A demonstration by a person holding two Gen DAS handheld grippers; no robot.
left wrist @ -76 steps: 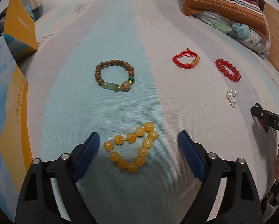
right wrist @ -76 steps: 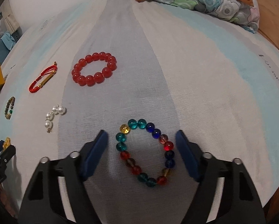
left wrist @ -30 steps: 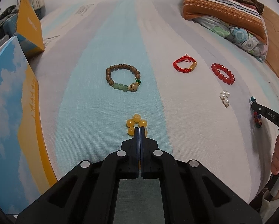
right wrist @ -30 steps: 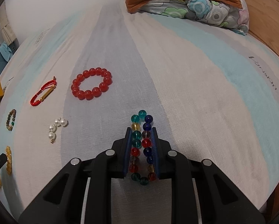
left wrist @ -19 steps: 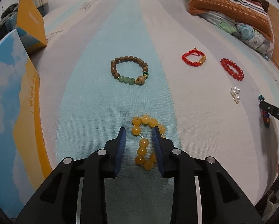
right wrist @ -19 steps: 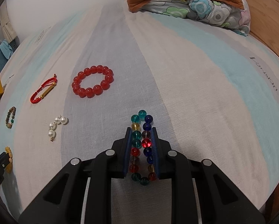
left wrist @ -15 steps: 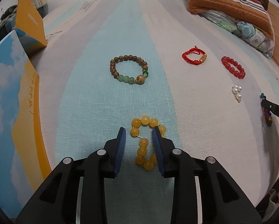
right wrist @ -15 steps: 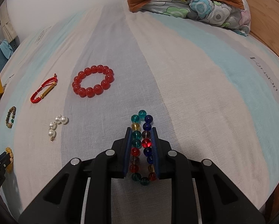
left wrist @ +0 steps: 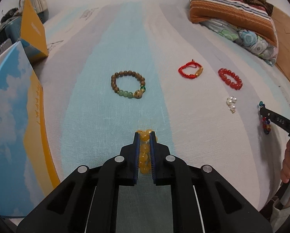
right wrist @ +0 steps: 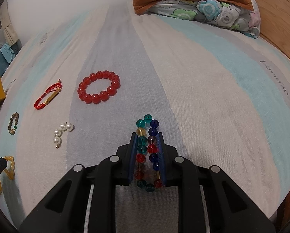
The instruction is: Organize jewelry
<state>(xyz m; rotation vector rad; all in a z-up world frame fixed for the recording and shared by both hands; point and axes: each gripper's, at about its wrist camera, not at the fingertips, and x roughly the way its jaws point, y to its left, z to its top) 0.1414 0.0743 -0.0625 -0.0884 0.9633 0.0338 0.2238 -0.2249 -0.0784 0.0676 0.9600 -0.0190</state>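
Note:
My left gripper (left wrist: 144, 136) is shut on the yellow bead bracelet (left wrist: 144, 151), squeezed flat between the blue pads on the striped bedsheet. My right gripper (right wrist: 146, 136) is shut on the multicoloured glass bead bracelet (right wrist: 148, 147), pressed into two rows. Beyond lie a brown-and-green bead bracelet (left wrist: 128, 84), a red cord bracelet (left wrist: 190, 69), a red bead bracelet (right wrist: 98, 87) and a small pearl piece (right wrist: 61, 133). The right gripper also shows at the right edge of the left wrist view (left wrist: 265, 112).
A blue-and-orange box lid (left wrist: 11, 116) stands at the left edge, with an orange box (left wrist: 31, 31) behind it. Folded blankets and a floral pillow (left wrist: 238, 23) lie at the back right. A wooden bed frame (right wrist: 280, 19) borders the right side.
My left gripper, shut a second ago, opened around the yellow bracelet and has now closed on it. My right gripper has stayed shut on the multicoloured bracelet without moving.

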